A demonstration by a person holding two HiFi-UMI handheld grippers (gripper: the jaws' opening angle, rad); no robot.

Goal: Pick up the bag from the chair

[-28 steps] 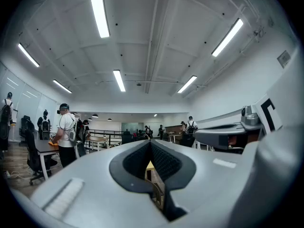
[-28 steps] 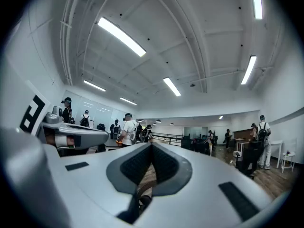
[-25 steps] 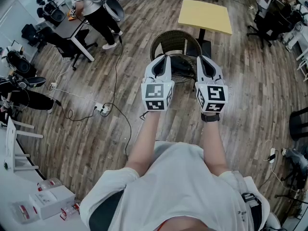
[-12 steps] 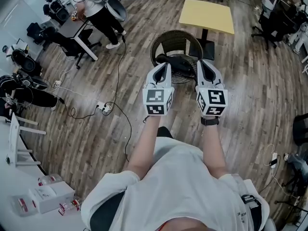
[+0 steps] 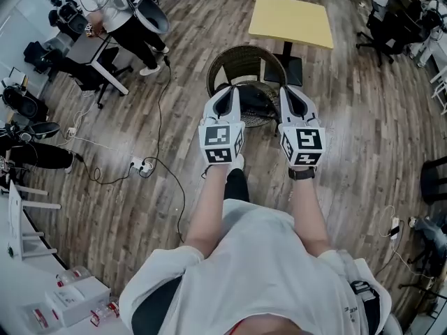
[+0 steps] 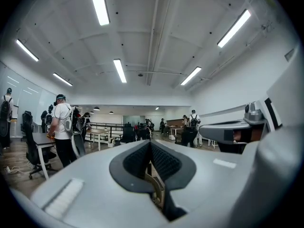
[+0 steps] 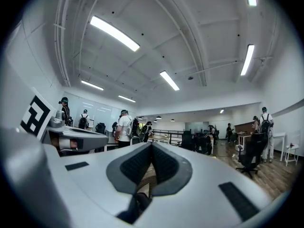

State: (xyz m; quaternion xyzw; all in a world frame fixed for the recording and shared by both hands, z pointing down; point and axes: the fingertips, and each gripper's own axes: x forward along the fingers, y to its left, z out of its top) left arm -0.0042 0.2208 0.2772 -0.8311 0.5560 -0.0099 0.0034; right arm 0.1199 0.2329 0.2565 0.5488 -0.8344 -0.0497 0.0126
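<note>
head view: the dark bag lies on the seat of the wicker chair, between the tips of the left gripper and the right gripper. both are held level, probably for approaching it together.
left gripper view: jaws clenched, nothing between.
right gripper view: the same, so both must open before grasping.

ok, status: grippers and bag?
Both shut, empty: left gripper, right gripper. The bag sits on the chair, not held. Nothing in the way.
</note>
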